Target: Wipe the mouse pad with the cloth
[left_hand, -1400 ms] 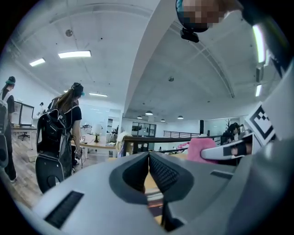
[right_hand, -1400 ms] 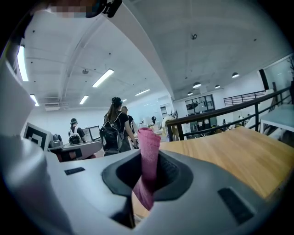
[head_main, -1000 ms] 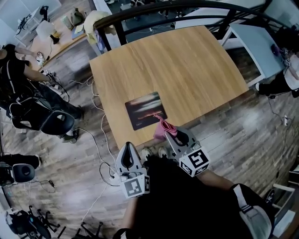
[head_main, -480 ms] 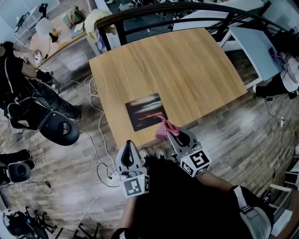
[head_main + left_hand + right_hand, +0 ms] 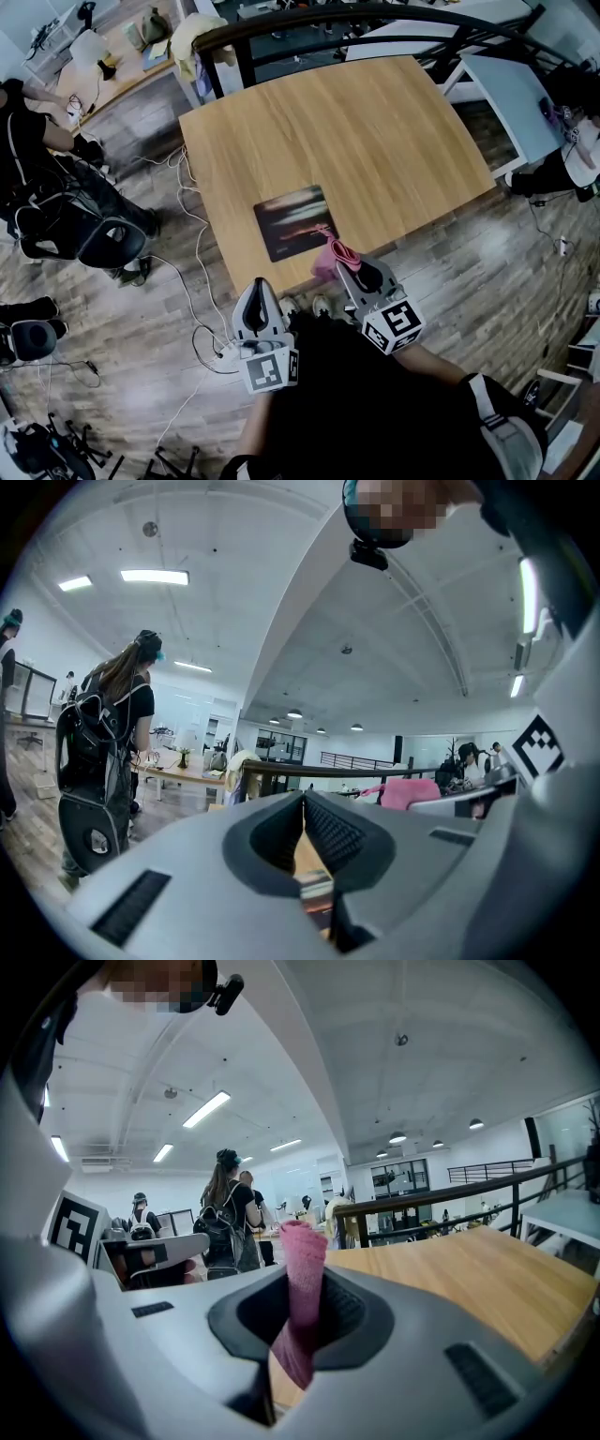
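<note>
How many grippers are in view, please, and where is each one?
2. The left gripper hangs off the table's near edge, jaws together, empty; the right gripper, beside it, clamps the pink cloth by the mouse pad's near corner.

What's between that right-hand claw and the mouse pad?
Only the pink cloth, clamped in the right gripper, spans toward the mouse pad; the head view shows it.

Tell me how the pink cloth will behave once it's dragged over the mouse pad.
Probably floppy: the cloth bunches and sags where the right gripper pinches it. Likely light, so it should drape flat. The thin mouse pad might slide on the smooth table.
</note>
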A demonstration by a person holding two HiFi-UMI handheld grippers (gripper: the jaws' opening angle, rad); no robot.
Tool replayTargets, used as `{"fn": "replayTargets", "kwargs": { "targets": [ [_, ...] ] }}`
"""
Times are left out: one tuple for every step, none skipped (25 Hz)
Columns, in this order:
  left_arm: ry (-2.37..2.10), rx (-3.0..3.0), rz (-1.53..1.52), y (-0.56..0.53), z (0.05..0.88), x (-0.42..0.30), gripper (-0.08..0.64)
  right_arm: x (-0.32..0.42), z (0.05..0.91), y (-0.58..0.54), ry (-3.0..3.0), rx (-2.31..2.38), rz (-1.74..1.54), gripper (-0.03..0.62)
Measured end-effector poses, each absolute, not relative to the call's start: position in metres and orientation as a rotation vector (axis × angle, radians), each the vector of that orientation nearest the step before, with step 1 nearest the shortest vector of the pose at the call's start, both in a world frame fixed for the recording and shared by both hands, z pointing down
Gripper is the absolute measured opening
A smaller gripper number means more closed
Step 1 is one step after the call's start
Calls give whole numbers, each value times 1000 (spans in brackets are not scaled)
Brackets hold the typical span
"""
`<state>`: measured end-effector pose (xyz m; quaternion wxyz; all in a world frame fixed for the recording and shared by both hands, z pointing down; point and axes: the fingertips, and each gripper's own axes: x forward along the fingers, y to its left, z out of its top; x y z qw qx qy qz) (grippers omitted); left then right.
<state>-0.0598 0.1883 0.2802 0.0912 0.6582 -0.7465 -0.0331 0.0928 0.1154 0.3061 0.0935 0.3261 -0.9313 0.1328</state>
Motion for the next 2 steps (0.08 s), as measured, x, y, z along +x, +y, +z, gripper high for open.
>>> {"fn": "replayTargets", "kwargs": {
  "targets": [
    [-2213, 1955, -105, 188, 280, -60, 25, 92, 305, 115, -2763, 971, 393, 63],
    [-2207, 1955, -111, 187, 280, -61, 24, 91, 304, 114, -2762, 974, 391, 63]
  ]
}}
